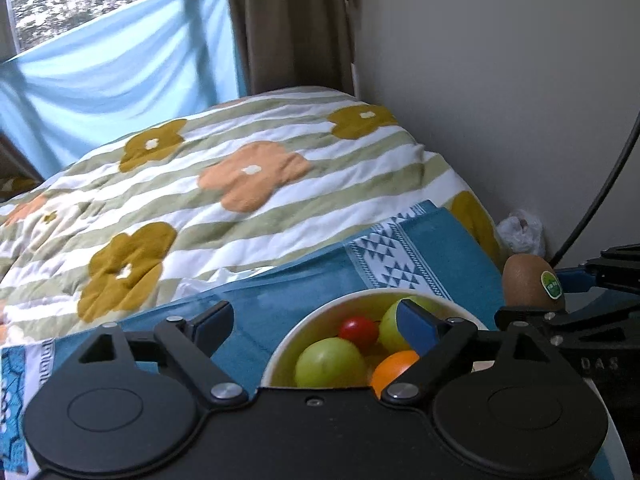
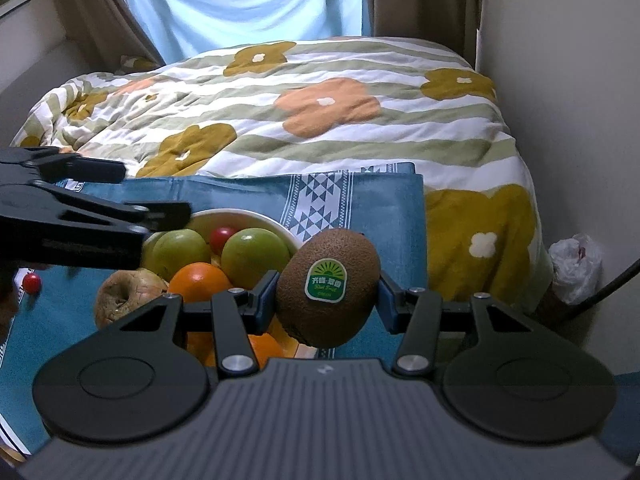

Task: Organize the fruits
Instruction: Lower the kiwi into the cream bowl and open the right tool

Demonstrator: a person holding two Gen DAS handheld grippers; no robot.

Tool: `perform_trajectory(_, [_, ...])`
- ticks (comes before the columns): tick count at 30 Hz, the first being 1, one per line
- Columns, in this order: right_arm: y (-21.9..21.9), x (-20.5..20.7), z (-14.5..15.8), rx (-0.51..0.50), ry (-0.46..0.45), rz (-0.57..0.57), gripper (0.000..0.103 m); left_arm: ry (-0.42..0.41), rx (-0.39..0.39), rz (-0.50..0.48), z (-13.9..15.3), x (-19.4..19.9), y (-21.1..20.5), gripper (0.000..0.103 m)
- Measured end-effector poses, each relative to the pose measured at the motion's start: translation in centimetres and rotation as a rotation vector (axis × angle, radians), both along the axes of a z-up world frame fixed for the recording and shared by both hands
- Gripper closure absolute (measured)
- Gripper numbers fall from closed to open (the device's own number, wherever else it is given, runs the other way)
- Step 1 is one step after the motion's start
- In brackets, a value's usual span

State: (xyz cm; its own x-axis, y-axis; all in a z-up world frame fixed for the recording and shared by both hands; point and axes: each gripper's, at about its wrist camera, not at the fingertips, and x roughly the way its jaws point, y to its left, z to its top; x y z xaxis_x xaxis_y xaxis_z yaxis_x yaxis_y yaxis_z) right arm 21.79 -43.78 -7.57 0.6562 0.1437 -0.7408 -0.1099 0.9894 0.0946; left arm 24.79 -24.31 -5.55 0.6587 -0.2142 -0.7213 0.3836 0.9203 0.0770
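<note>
Far left on the blue cloth [image 2: 384,216], one loose cherry tomato [image 2: 31,282]. Next, left gripper [image 1: 316,322] spread wide, empty, over the white bowl [image 2: 244,215]. Inside the bowl: green apples [image 2: 256,254], another cherry tomato [image 2: 222,237], oranges [image 2: 199,281], a wrinkled brown fruit [image 2: 124,294] at the near left edge. Just right of the bowl, right gripper [image 2: 329,294] clamped on a stickered kiwi [image 2: 329,288], lifted above the cloth.

"Kiwi Fruit / GREEN" sticker on kiwi [image 2: 328,288]; "DAS" on right tool [image 1: 600,364].
</note>
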Motion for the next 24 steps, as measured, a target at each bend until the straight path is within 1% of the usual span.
perform_trajectory(5, [0.5, 0.5, 0.0, 0.006, -0.016, 0.018, 0.038, -0.014, -0.011, 0.060, 1.1, -1.6, 1.8, 0.011])
perform_trajectory(9, [1.1, 1.2, -0.6, 0.009, -0.035, 0.017, 0.038, -0.021, -0.021, 0.099, 1.7, -2.6, 3.0, 0.010])
perform_trajectory(20, [1.8, 1.2, -3.4, 0.046, -0.073, -0.008, 0.037, 0.008, -0.014, 0.182, 0.6, -5.2, 5.4, 0.010])
perform_trajectory(22, [1.9, 1.0, -3.6, 0.050, -0.083, -0.002, 0.035, 0.009, -0.015, 0.191, 0.6, -5.5, 5.5, 0.010])
perform_trajectory(23, [1.9, 0.8, -3.4, 0.050, -0.102, -0.001, 0.034, 0.008, -0.014, 0.195, 0.5, -5.7, 5.6, 0.010])
perform_trajectory(24, [2.0, 0.5, -3.2, 0.048, -0.120, 0.005, 0.025, 0.007, -0.012, 0.198, 0.5, -5.9, 5.6, 0.010])
